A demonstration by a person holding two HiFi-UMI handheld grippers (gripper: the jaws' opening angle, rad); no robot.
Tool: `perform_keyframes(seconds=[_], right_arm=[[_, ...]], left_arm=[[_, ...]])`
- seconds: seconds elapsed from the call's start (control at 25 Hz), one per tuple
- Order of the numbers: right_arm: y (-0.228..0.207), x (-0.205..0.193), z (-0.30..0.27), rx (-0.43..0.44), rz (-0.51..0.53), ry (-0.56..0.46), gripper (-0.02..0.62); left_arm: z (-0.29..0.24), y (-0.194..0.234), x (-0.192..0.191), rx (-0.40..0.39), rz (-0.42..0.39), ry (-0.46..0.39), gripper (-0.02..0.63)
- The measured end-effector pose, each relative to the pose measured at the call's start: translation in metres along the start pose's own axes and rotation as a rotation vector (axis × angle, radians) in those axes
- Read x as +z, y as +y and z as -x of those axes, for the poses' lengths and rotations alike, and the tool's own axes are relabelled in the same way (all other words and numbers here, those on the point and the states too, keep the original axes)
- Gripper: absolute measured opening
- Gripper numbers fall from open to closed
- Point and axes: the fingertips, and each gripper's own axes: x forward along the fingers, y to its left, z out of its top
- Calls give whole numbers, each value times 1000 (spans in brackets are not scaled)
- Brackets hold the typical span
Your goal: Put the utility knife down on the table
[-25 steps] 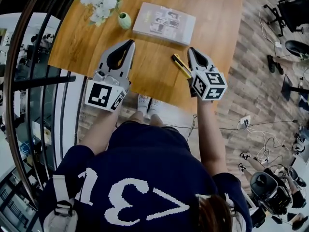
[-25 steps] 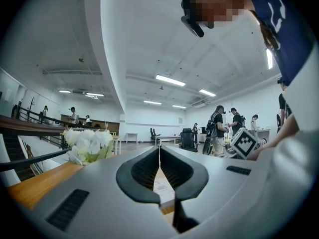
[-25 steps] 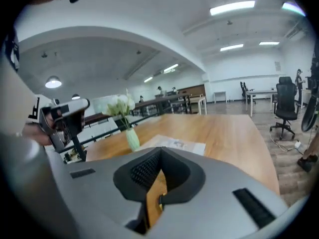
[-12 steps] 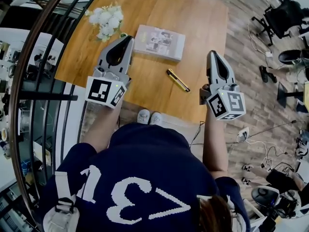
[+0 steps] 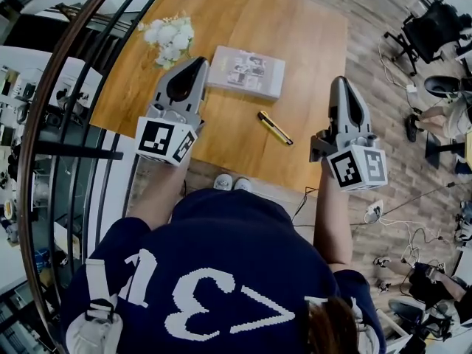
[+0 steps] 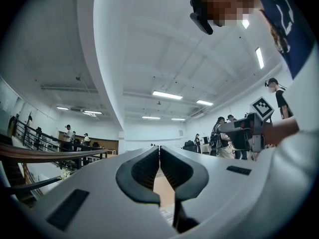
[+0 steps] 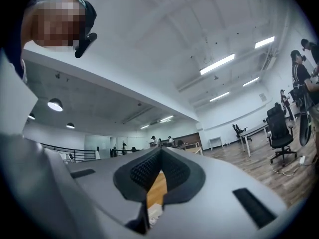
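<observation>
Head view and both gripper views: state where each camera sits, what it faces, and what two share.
Head view: on the head, steeply down at table and knife; shirt, left gripper, right gripper show.
Left gripper view: on the left gripper, across the room, slightly up; shut jaws, shirt.
Right gripper view: on the right gripper, likewise; shut jaws.
Shared: head and left gripper views show the right gripper.

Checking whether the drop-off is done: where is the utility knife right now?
In the head view, the utility knife lies free on the wooden table, right of centre near the person's edge, between the book and the shut right gripper.
</observation>
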Motion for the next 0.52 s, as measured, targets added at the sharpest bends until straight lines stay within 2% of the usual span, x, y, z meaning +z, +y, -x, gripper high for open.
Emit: perform_keyframes(seconds=[0.52], right_arm=[[18,19,8,-5,14,-30,23]], left_arm=[[3,0,2,-7,7,-2,18]])
